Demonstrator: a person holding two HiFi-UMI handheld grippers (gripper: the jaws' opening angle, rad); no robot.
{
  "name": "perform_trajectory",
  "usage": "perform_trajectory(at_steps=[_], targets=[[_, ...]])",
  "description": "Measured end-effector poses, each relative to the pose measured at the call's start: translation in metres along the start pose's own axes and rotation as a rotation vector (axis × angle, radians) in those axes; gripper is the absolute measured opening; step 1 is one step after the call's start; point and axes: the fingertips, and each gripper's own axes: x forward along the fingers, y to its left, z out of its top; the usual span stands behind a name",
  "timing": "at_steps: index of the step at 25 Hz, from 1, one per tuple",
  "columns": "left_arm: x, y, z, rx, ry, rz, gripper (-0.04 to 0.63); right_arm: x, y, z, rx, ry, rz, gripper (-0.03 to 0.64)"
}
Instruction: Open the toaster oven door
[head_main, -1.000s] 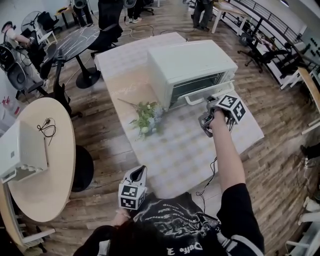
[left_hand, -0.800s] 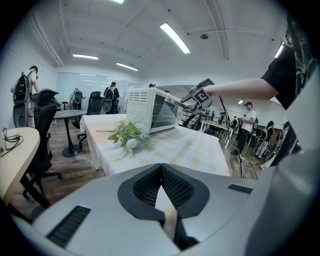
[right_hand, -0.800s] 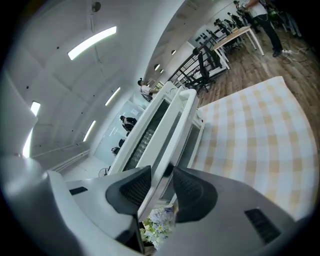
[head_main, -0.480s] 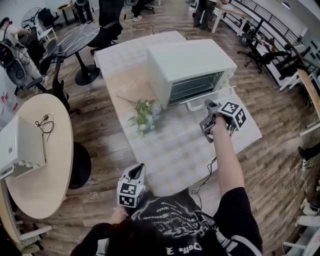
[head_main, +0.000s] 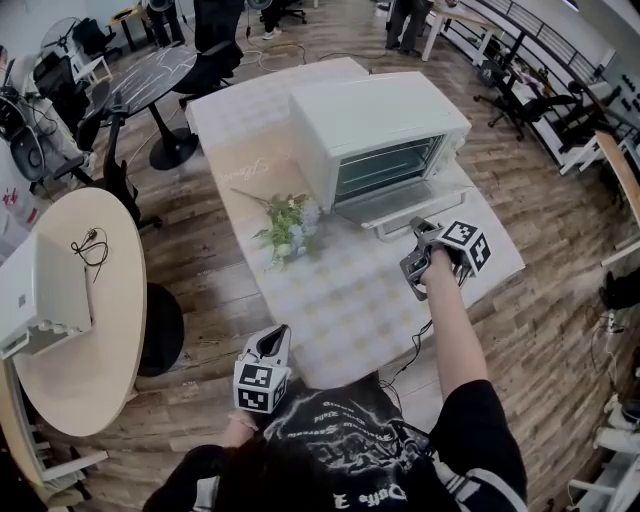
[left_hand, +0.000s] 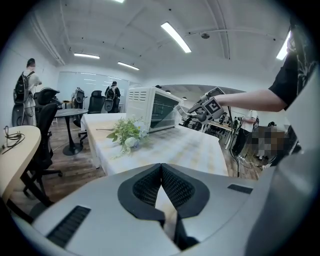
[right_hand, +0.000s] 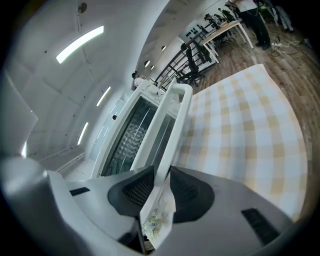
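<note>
Starting well out in front of the oven (head_main: 375, 125), at the near edge of the desk (head_main: 350, 300): the left tool (head_main: 277, 338) hangs in the air, pointing over the checked cloth. Its pads (left_hand: 145, 187) meet at the tips, with nothing between them. It is well apart from the door.

Moving across, the flowers (head_main: 288, 228) lie on the desk just off the oven's front left corner.

Now the oven itself, standing on the far half of the desk. Its door (head_main: 395, 200) is swung down off the front and the inside shows.

And on the right, the action! The right tool (head_main: 418, 240) sits at the front of the oven, right at the door's outer edge. Its jaws have just been closing, and the white handle (right_hand: 172, 115) runs straight between them. A dark pad (right_hand: 137, 187) flanks the bar on each side, snug against it. The person's arm reaches in from the near side.
</note>
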Motion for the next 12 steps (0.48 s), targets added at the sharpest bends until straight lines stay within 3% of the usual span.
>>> perform_trajectory(at_steps=[12], targets=[[0.003,-0.005,-0.001,-0.003,0.003,0.007,0.020,-0.001,-0.042,-0.015,0.069,0.041,-0.017,0.100]])
